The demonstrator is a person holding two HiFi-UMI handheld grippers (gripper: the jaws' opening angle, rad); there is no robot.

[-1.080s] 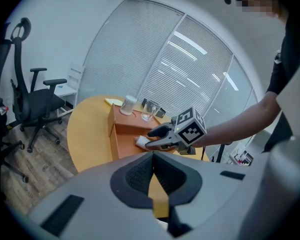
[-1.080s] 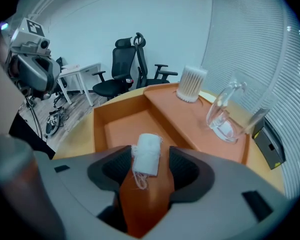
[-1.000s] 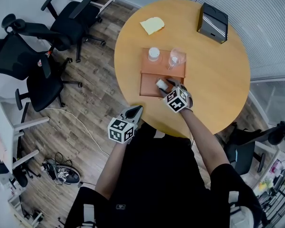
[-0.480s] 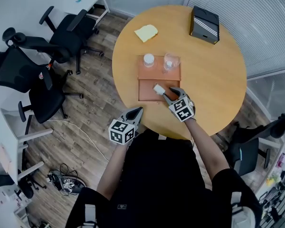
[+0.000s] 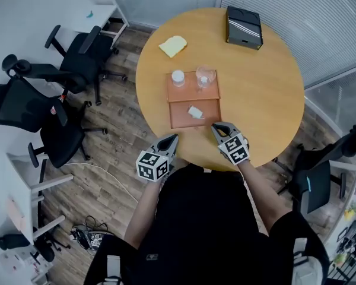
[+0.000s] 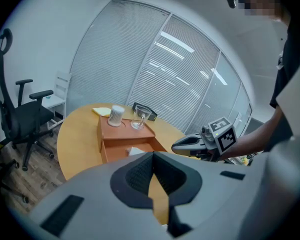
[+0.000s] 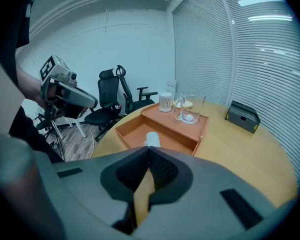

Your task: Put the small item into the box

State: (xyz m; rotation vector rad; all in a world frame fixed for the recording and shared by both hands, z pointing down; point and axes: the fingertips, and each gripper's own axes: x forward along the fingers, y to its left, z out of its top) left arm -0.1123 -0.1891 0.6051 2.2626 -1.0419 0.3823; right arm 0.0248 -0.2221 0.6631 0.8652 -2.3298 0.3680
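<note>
One small item (image 5: pixel 195 112) inside one box (image 5: pixel 179 117), lying apart from both jaws. Jaws of left gripper (image 5: pixel 171 138) pressed together, of right gripper (image 5: pixel 217 126) just closed, both empty.

Black short-sleeved top (image 5: pixel 193 218); grey left hand-held gripper (image 5: pixel 171 138), right hand-held gripper (image 5: pixel 220 127), black-and-white marker cubes (image 5: pixel 152 164)

One box (image 5: pixel 179 116), one glass (image 5: pixel 204 77), one small item (image 5: pixel 195 112).

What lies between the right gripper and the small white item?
Only the box's bare floor and near wall, per the head view; the right gripper, jaws just closed on nothing, stands apart from the small white item.
</note>
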